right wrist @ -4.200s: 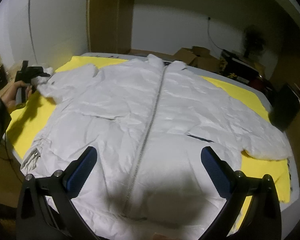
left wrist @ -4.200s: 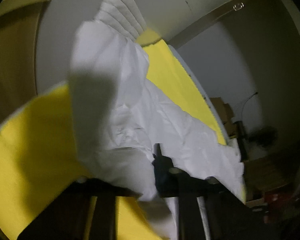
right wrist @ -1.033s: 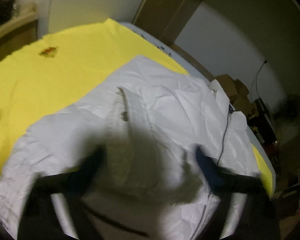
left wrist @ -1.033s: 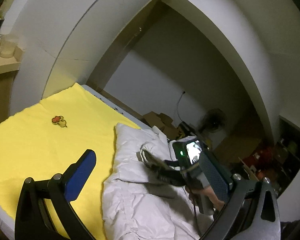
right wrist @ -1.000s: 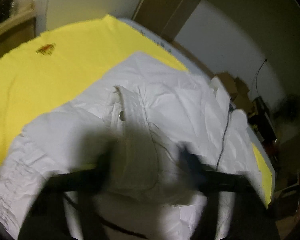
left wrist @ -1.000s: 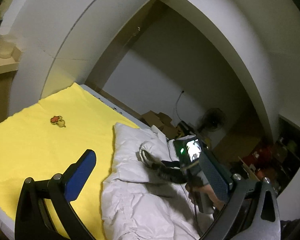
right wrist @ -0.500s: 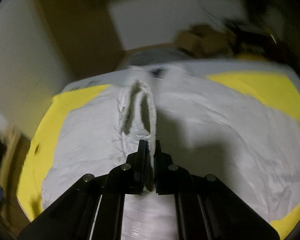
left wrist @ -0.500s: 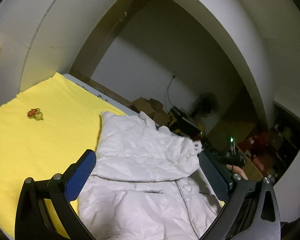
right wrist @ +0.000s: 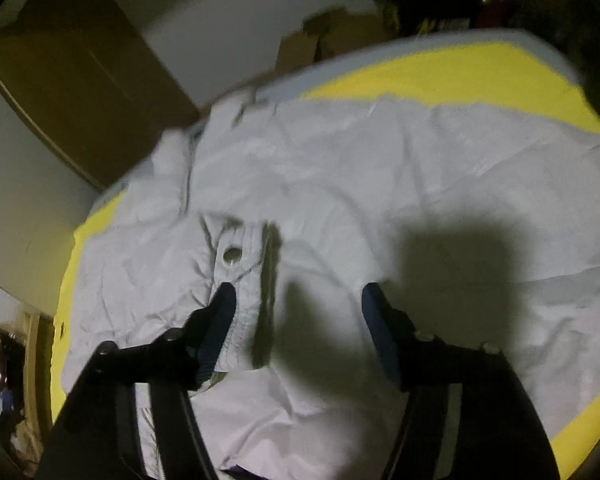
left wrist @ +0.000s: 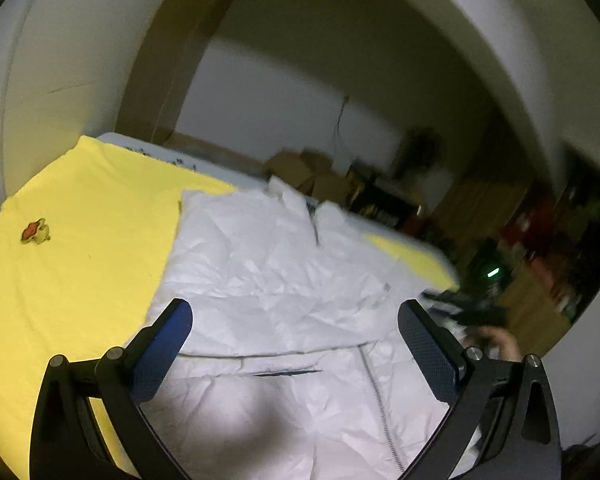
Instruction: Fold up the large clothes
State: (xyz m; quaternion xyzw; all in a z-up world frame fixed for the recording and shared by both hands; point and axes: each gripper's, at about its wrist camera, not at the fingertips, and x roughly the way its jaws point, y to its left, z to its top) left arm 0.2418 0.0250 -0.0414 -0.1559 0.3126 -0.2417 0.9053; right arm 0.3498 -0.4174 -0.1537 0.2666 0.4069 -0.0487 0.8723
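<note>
A white puffer jacket lies zipper-up on a yellow blanket on the bed. Its left sleeve is folded across the chest. My left gripper hovers open over the jacket's lower half, nothing between its fingers. In the right wrist view my right gripper is just above the jacket, and its jaws are opening. The sleeve's cuff, with a snap button, rests against the left finger only. The right gripper also shows blurred at the bed's right edge, in a person's hand.
Cardboard boxes and dark clutter stand behind the bed's far side. A brown wooden panel rises at the far left corner. A small duck print marks the blanket's left part. Shelves fill the right.
The right gripper, shut on the cuff half a second ago, has spread its jaws and the cuff now lies on the jacket. The left gripper has swung right over the jacket.
</note>
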